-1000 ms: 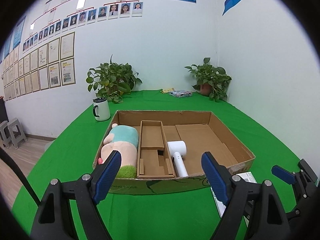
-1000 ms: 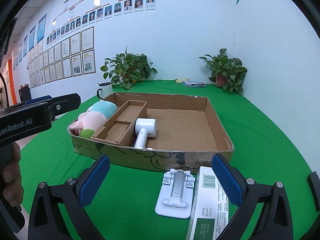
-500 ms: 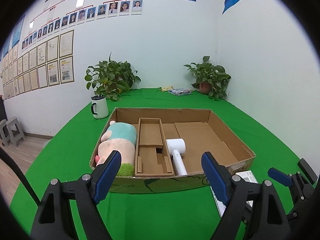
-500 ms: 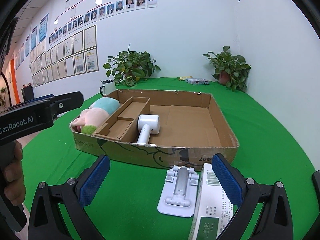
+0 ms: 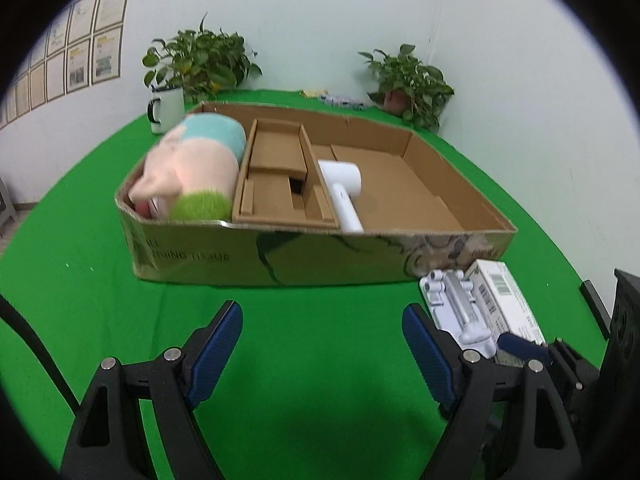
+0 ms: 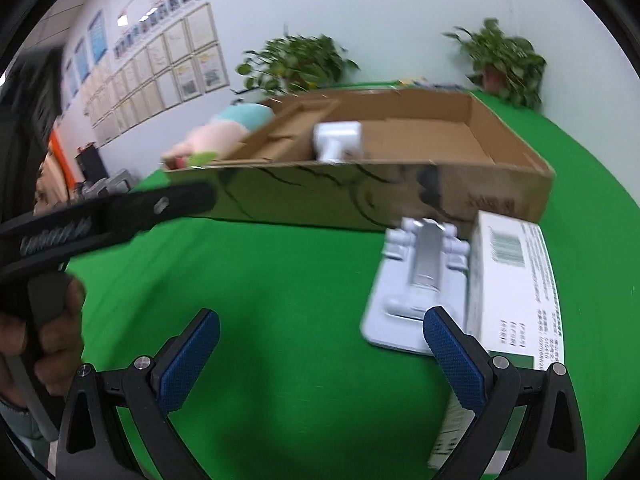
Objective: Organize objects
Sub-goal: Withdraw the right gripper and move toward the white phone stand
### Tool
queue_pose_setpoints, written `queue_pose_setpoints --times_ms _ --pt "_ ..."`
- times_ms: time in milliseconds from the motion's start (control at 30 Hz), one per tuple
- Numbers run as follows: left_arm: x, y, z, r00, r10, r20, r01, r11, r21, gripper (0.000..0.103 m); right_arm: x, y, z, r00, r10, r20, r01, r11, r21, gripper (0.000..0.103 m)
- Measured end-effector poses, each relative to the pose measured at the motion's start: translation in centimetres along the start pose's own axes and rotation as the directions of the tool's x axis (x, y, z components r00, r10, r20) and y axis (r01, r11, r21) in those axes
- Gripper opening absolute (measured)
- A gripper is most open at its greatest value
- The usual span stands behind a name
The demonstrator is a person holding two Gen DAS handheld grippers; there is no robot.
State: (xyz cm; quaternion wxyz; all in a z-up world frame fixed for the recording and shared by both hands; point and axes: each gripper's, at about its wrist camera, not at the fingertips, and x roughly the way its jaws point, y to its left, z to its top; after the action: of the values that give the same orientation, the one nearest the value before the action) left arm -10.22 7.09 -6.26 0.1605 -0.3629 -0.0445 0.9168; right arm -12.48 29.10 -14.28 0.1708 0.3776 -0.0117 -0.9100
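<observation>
A shallow cardboard box (image 5: 280, 258) (image 6: 360, 196) sits on the green table. Inside lie a plush toy (image 5: 192, 168) (image 6: 216, 136) on the left, a cardboard insert (image 5: 280, 176) in the middle and a white hair dryer (image 5: 344, 196) (image 6: 336, 140) beside it. In front of the box, at the right, lie a white folding stand (image 5: 456, 308) (image 6: 416, 288) and a white and green carton (image 5: 508, 300) (image 6: 516, 300). My left gripper (image 5: 322, 344) hovers open over bare cloth, left of the stand. My right gripper (image 6: 320, 344) is open too, its right finger (image 6: 452, 360) close over the stand's near edge.
A white mug (image 5: 166, 110) stands behind the box at the left. Two potted plants (image 5: 200, 60) (image 5: 408, 80) line the back wall. The left gripper's body and the hand holding it (image 6: 52, 312) fill the left of the right wrist view.
Both grippers have dropped and tipped downward, so the box now looms closer and higher in each view. The stand and carton are much nearer the right gripper. Both stay open.
</observation>
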Motion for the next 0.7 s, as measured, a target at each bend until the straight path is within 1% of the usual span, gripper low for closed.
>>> queue_pose_setpoints --times_ms 67,133,233,333,433,533,567,633,667,700 --pt "0.5 -0.1 -0.3 1.000 -0.010 -0.017 0.010 1.000 -0.001 0.082 0.7 -1.1 -0.1 1.000 -0.024 -0.016 0.024 1.000 0.006 0.102" --pt "0.8 -0.2 -0.3 0.999 -0.019 -0.026 0.019 1.000 -0.001 0.082 1.3 -1.8 -0.1 0.998 -0.063 -0.018 0.062 0.998 -0.012 0.102" --pt "1.2 -0.3 -0.2 0.999 -0.027 -0.034 0.028 1.000 0.007 0.082 1.6 -2.6 0.3 0.995 -0.098 -0.026 0.098 0.995 -0.029 0.102" --pt "1.6 -0.4 0.1 0.998 -0.038 -0.041 0.039 0.999 0.013 0.082 1.5 -3.6 1.0 0.991 -0.127 -0.035 0.127 0.992 0.002 0.102" --pt "2.0 -0.6 0.6 0.998 -0.046 -0.043 0.047 0.999 0.017 0.082 2.2 -3.6 2.0 0.989 -0.133 -0.060 0.134 0.991 0.015 0.102" --pt "2.2 -0.6 1.0 0.998 -0.056 -0.043 0.057 0.998 0.022 0.082 3.2 -2.9 2.5 0.983 -0.161 -0.084 0.161 0.987 -0.007 0.100" --pt "2.2 -0.5 1.1 0.997 -0.056 -0.043 0.057 0.998 0.023 0.082 3.6 -2.8 2.6 0.981 -0.167 -0.096 0.168 0.986 -0.002 0.098" --pt "2.3 -0.5 1.1 0.997 -0.057 -0.048 0.058 0.998 0.028 0.082 4.6 -3.2 2.7 0.977 -0.175 -0.124 0.179 0.984 0.023 0.089" --pt "2.3 -0.5 0.9 0.997 -0.057 -0.050 0.059 0.998 0.031 0.082 4.8 -3.1 2.5 0.974 -0.186 -0.129 0.190 0.981 0.022 0.080" --pt "2.3 -0.4 0.9 0.997 -0.058 -0.052 0.060 0.998 0.032 0.082 5.0 -2.8 2.5 0.968 -0.215 -0.127 0.216 0.976 -0.001 0.070"
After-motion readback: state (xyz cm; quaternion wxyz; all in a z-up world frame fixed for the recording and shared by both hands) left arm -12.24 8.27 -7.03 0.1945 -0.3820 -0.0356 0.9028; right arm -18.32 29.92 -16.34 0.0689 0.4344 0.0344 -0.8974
